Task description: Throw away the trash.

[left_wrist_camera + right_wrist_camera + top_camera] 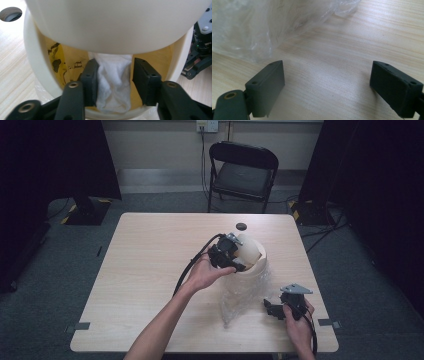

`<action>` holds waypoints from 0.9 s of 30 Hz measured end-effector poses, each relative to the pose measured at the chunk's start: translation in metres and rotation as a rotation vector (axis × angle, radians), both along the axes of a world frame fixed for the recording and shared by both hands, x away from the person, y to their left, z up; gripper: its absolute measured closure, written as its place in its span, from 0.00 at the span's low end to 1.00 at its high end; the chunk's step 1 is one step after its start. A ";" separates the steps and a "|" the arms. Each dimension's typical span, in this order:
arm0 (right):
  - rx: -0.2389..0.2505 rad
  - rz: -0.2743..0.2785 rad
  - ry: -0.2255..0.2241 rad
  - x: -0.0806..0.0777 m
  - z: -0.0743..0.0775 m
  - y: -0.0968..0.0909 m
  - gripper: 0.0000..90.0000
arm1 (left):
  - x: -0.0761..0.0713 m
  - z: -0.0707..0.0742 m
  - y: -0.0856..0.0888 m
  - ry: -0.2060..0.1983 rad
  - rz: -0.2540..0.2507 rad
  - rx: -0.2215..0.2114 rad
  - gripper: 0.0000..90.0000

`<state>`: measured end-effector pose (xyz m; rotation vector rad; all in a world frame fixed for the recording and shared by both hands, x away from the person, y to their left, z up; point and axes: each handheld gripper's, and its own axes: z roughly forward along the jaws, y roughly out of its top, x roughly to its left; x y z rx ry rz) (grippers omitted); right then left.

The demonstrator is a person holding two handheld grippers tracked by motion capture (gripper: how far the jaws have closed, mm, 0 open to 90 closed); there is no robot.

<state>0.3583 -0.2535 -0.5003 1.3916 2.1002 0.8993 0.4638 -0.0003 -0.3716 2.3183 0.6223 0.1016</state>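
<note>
a pale wooden table (150,285) is seen from the high view, with a cream-coloured bin (250,257) standing right of its centre. the bin is topped by a rounded swing lid (110,22), and a crumpled sheet of clear plastic (240,295) is spread under and in front of it, toward the near edge.

the left gripper (235,265) is held against the bin's opening by the left hand (207,272), its cable trailing back along the forearm. in the left gripper view the jaws are shown reaching in beneath the lid, set at a moderate gap with a white cloth (113,82) between them. the cloth is pressed against the left pad (91,80), while contact with the other pad cannot be made out clearly, so a firm grasp cannot be confirmed. behind the cloth a yellow lining with black print (56,62) is seen inside the bin.

the right gripper (268,306) is held low near the table's front right corner by the right hand (299,320), well apart from the bin. in the right gripper view its jaws are spread wide over bare wood, nothing between them, with the plastic's edge lying just beyond.

a small dark round hole (241,226) is set in the tabletop behind the bin. a black folding chair (242,170) is placed beyond the far edge.
</note>
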 end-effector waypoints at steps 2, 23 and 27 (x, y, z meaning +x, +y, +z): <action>0.000 -0.001 0.000 0.000 0.000 0.000 0.13 | -0.001 0.001 -0.001 -0.006 0.004 0.007 0.58; -0.001 -0.001 0.000 0.000 0.000 0.000 0.13 | -0.004 0.012 0.005 -0.026 0.029 -0.016 0.44; -0.001 -0.001 0.000 0.000 0.000 0.000 0.13 | -0.005 0.011 0.012 -0.009 0.026 -0.066 0.45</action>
